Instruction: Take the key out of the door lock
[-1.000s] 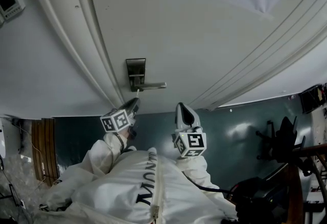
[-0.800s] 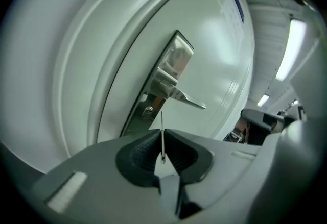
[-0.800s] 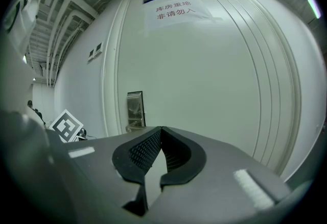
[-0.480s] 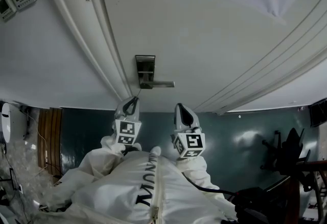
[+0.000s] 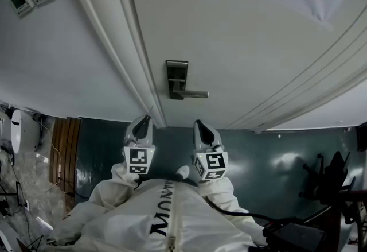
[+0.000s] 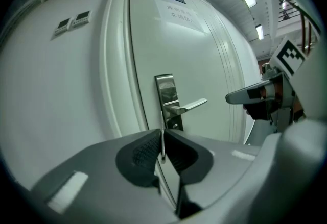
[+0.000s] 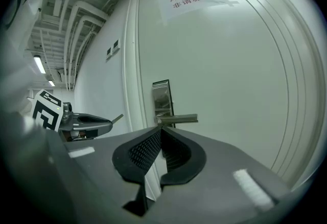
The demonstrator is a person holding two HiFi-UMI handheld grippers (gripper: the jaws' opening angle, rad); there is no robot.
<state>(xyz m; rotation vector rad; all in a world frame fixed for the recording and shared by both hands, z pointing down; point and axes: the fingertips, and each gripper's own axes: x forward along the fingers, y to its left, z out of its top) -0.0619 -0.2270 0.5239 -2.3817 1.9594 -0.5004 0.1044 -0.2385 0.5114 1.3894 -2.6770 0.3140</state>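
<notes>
Plainly, the left tool [image 5: 144, 120] is pinching a thin silver metal key [image 6: 162, 142] between its nearly closed black pads. The blade is sticking up past the tips, clear of the silver rectangular lock plate [image 5: 177, 77] and its lever handle [image 5: 194, 95], which are sitting ahead of the tool on the white door [image 5: 241, 44]. Just beside it, the right tool [image 5: 201, 126] is hovering with jaws pressed together, gripping nothing.
</notes>
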